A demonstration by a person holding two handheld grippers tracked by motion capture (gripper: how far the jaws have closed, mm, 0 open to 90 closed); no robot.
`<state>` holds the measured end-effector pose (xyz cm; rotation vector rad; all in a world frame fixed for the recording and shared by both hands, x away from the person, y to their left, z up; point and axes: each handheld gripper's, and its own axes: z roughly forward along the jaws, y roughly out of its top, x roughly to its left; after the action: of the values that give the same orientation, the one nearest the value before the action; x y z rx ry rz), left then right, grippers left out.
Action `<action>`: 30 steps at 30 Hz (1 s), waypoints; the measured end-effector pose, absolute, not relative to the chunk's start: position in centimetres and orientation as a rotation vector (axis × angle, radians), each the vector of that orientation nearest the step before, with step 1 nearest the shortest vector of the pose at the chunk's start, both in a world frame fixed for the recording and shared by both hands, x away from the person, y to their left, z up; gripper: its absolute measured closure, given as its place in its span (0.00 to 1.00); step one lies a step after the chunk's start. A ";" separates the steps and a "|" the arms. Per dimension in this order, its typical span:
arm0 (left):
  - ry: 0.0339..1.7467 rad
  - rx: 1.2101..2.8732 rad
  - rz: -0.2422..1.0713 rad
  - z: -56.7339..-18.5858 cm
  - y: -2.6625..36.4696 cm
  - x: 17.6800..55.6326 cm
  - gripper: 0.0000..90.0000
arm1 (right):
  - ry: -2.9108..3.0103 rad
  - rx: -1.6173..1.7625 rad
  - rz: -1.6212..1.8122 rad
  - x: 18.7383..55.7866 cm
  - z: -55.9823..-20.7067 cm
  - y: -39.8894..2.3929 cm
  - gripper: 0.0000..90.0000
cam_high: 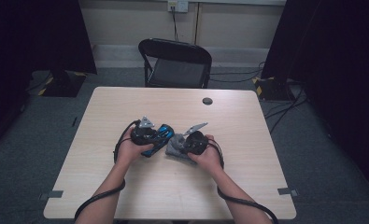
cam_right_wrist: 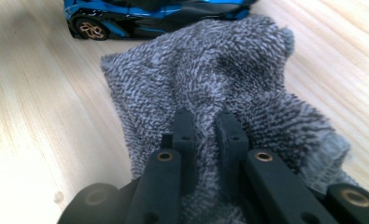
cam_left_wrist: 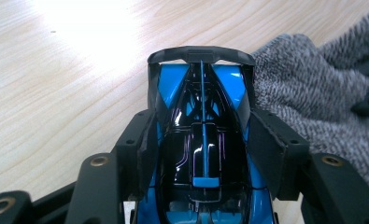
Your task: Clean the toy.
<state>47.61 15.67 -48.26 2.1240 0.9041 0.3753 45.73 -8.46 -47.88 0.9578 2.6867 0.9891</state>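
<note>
Left gripper [cam_high: 158,135]: jaws part-closed, clamping from both sides, pointing right. Right gripper [cam_high: 178,143]: jaws pinched near-together, pointing left. Forearms enter from near edge.

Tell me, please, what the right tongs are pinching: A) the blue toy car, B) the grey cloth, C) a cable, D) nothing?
B: in the right gripper view the right tongs are closed on a fold of the grey cloth.

From above, my hands cover most of the car [cam_high: 159,135] and the cloth [cam_high: 175,144]. In my left gripper view the car's near end runs off the bottom edge. In my right gripper view its roof is cut off at the top, and the tabletop [cam_right_wrist: 32,154] blurs nearby.
</note>
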 end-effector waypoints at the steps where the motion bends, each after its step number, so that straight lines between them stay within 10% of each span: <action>1: 0.901 2.129 0.382 -48.2 15.7 47.6 0.49 | 2.691 0.957 0.992 45.6 -47.8 -8.2 0.90; 30: 0.904 2.120 0.367 -48.3 15.9 47.5 0.49 | 2.823 0.766 1.037 43.1 -47.7 -3.8 0.91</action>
<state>47.52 15.86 -48.32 2.1196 0.9037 0.3669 43.05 -3.75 -47.71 0.7655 2.8228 1.0374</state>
